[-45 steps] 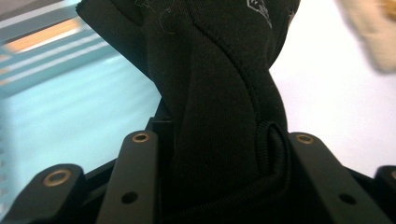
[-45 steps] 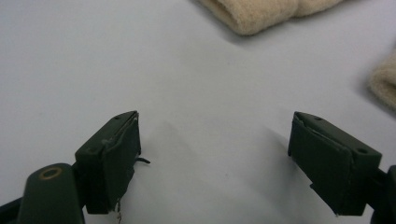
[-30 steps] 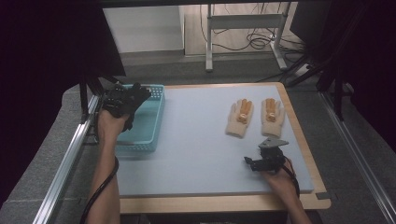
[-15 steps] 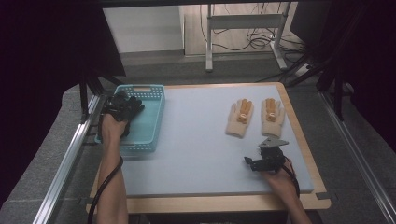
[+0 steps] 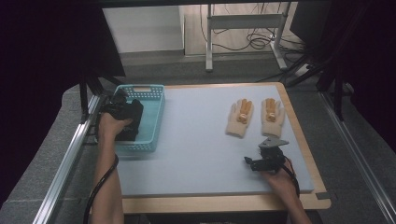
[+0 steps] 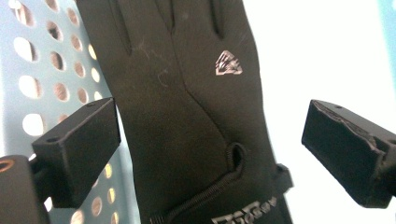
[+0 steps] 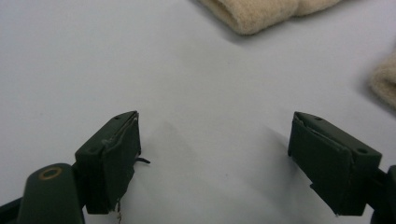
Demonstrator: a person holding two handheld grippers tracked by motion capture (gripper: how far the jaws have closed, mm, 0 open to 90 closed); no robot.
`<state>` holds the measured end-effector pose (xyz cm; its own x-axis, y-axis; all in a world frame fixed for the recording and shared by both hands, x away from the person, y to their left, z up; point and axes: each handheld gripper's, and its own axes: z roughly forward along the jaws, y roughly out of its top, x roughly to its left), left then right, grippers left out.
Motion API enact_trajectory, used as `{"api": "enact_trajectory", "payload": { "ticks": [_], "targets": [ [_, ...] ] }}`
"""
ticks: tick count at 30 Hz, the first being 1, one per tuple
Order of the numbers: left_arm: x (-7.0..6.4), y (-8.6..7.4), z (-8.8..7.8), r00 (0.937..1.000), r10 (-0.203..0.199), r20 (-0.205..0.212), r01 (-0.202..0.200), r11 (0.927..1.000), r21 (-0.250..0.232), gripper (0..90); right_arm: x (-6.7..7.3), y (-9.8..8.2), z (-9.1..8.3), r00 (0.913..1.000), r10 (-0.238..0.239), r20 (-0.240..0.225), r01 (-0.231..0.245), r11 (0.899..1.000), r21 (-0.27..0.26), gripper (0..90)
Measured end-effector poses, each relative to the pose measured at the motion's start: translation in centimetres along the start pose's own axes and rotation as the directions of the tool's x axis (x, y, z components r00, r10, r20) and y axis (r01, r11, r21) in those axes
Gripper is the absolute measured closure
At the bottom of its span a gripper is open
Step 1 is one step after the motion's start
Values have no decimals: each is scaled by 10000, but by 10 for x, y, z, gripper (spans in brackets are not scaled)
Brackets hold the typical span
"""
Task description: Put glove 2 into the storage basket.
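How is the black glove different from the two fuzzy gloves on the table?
The black glove is dark and smooth, with a small silver logo; the cream gloves are woolly with orange patches. The black glove lies in the blue basket; the cream gloves lie flat on the grey mat. All are gloves.

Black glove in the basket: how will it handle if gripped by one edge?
Probably floppy: the black glove is thin, seamed fabric lying flat in the basket, so it should drape from a pinch. Likely light. Its smooth face may slip; the ribbed cuff looks grippier. The left gripper has just been opening, its jaws clear of the glove.
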<state>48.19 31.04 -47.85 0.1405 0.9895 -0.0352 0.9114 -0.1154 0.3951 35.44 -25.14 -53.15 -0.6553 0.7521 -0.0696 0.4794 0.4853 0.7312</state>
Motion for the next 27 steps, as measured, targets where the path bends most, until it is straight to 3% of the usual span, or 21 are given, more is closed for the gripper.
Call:
{"api": "enact_trajectory", "payload": {
  "ticks": [6,10,15,23,26,27],
  "targets": [
    [-1,-5,-17,9978,47,657,16,9954,-955,32,0,0,0,10000,5,-6,-5,10000,1,166],
    [-8,-10,-25,9913,194,1301,43,9838,-1794,30,0,0,0,10000,-9,10,9,10000,-2,166],
    [-23,-16,-33,9819,765,1731,-319,9685,-2471,17,0,0,0,10000,-3,14,3,10000,-2,166],
    [-57,-27,-45,9643,2005,1730,-1338,9326,-3353,1,1,0,0,10000,-4,21,4,10000,-5,166],
    [-71,-33,-52,9520,2463,1815,-1668,9152,-3669,0,0,0,0,10000,-4,19,4,10000,0,167],
    [-78,-36,-55,9448,2686,1878,-1824,9070,-3796,0,0,0,0,10000,0,19,0,10000,1,166]
  ]
}}
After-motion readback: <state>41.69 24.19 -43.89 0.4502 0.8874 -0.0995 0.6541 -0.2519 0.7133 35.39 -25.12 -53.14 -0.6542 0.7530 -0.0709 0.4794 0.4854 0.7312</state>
